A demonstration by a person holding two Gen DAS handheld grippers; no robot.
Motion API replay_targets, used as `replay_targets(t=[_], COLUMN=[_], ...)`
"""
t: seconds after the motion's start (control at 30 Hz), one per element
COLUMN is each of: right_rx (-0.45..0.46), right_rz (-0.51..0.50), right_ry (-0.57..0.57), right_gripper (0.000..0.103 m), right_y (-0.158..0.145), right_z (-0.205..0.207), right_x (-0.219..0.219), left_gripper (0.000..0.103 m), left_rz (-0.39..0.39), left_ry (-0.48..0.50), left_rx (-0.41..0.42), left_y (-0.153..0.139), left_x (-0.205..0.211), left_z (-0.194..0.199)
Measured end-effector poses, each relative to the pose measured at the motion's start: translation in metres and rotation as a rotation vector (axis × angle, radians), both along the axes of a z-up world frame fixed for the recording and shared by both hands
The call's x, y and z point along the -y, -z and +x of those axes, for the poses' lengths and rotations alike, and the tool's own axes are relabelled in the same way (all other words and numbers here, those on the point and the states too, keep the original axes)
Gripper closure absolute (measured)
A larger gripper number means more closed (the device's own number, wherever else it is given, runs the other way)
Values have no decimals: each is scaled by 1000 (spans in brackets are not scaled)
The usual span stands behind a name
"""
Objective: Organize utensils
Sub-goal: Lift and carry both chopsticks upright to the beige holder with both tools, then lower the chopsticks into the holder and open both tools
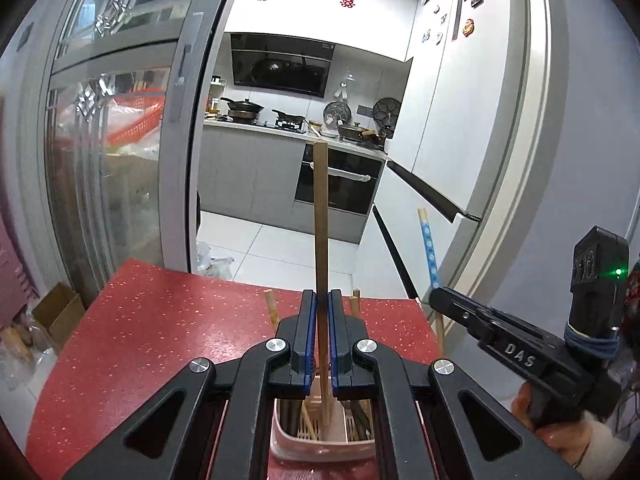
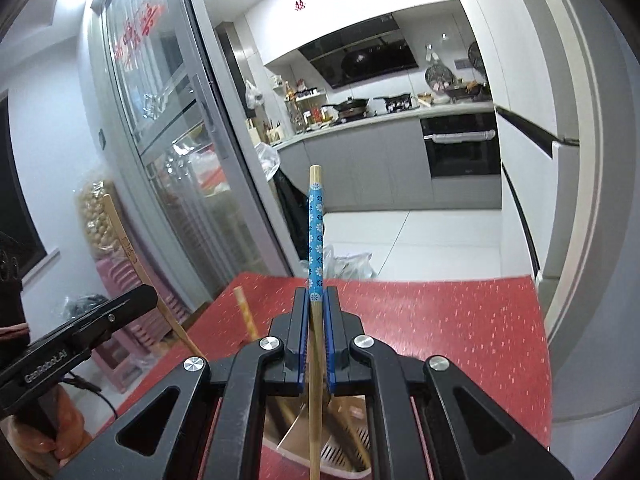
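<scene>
My left gripper (image 1: 322, 300) is shut on a plain wooden chopstick (image 1: 321, 216) that stands upright, its lower end inside a pink utensil holder (image 1: 320, 446) on the red table (image 1: 152, 336). My right gripper (image 2: 315, 298) is shut on a chopstick with a blue flowered top (image 2: 316, 232), held upright over the same holder (image 2: 340, 456). Other wooden chopsticks (image 1: 270, 306) stand in the holder. The right gripper shows at the right of the left wrist view (image 1: 438, 300), and its blue chopstick (image 1: 428, 244) too. The left gripper shows at the left of the right wrist view (image 2: 140, 296).
The red speckled table (image 2: 460, 340) ends ahead at a white tiled floor (image 1: 272, 244). A glass sliding door (image 1: 120, 140) stands to the left, a white fridge (image 1: 472, 100) to the right. A kitchen counter with pans (image 1: 280, 120) lies beyond. A cardboard box (image 1: 56, 312) sits left of the table.
</scene>
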State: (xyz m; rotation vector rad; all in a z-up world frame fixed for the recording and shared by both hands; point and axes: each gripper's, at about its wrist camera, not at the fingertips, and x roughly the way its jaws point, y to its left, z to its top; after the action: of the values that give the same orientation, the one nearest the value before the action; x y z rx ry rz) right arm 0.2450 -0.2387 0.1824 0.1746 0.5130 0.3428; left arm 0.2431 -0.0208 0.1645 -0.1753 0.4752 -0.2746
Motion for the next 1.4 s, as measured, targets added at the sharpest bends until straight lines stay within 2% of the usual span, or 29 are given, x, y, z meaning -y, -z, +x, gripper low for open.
replay_targets(t=[0.2, 0.47, 0.63, 0.9, 1.2, 1.4], right_rx=[78, 116, 106, 79, 51, 29], right_rz=[-61, -104, -133, -147, -171, -166], right_ry=[7, 30, 32, 31, 10, 22], right_gripper=[95, 95, 95, 95, 95, 95], right_y=[8, 31, 50, 68, 79, 76], right_z=[18, 31, 30, 17, 0, 0], right_x=[-14, -17, -18, -15, -18, -15], left_gripper=[72, 72, 72, 72, 72, 72], left_rz=[23, 34, 32, 73, 102, 108], left_ry=[1, 3, 3, 6, -7, -11], left_rx=[-19, -75, -113, -141, -142, -146], left_y=[16, 40, 59, 80, 87, 87], left_x=[4, 7, 10, 20, 27, 28], left_z=[16, 30, 34, 31, 25, 25])
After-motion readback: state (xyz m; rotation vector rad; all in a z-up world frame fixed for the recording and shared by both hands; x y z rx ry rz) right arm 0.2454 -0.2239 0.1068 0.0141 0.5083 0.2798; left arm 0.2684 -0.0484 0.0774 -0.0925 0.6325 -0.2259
